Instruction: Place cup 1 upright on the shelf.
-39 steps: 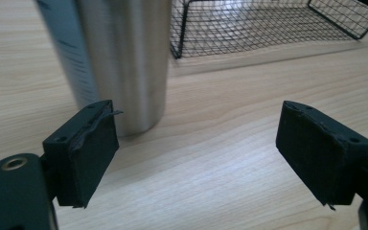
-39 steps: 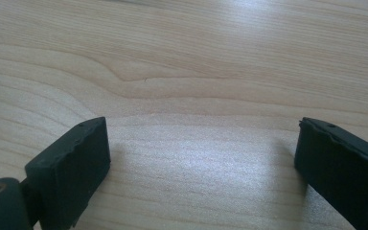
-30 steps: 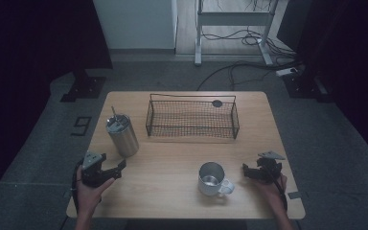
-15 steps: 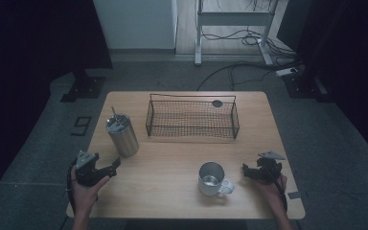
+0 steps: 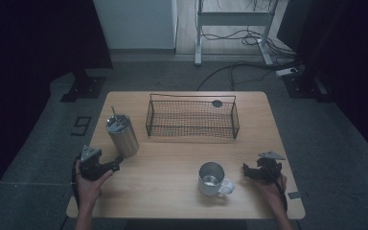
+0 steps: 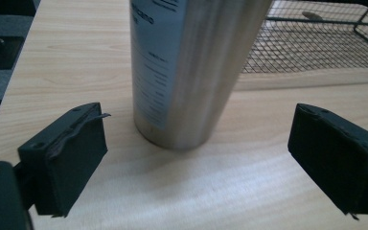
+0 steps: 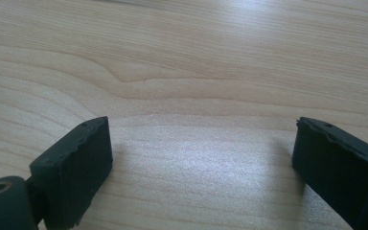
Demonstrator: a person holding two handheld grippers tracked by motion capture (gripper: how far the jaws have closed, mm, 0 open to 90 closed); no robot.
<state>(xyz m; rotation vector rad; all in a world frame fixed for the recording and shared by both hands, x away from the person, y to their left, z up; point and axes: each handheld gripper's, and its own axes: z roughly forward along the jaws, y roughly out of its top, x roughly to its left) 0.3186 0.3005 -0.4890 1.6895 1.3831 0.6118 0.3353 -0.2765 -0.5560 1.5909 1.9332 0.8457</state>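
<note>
A steel tumbler (image 5: 122, 135) with a straw in its lid stands upright at the table's left. My left gripper (image 5: 115, 165) lies just in front of it, held in a hand. In the left gripper view the tumbler (image 6: 191, 72) rises close ahead of my left gripper (image 6: 201, 163). Its jaws have just been opening, stand open, and no pad touches the tumbler. A metal mug (image 5: 212, 178) stands at the front right. My right gripper (image 5: 246, 171) points at it from the right. In the right gripper view my right gripper (image 7: 201, 163) has been closing slightly, open over bare wood.
A black wire basket (image 5: 191, 117) stands at the middle back of the wooden table (image 5: 172, 158), with its corner (image 6: 316, 43) behind the tumbler. A small dark disc (image 5: 217, 103) lies behind it. Cables and a metal frame are on the floor beyond the table.
The left hand has shifted slightly in front of the tumbler. The right hand, the mug, the tumbler and the basket have kept still.
</note>
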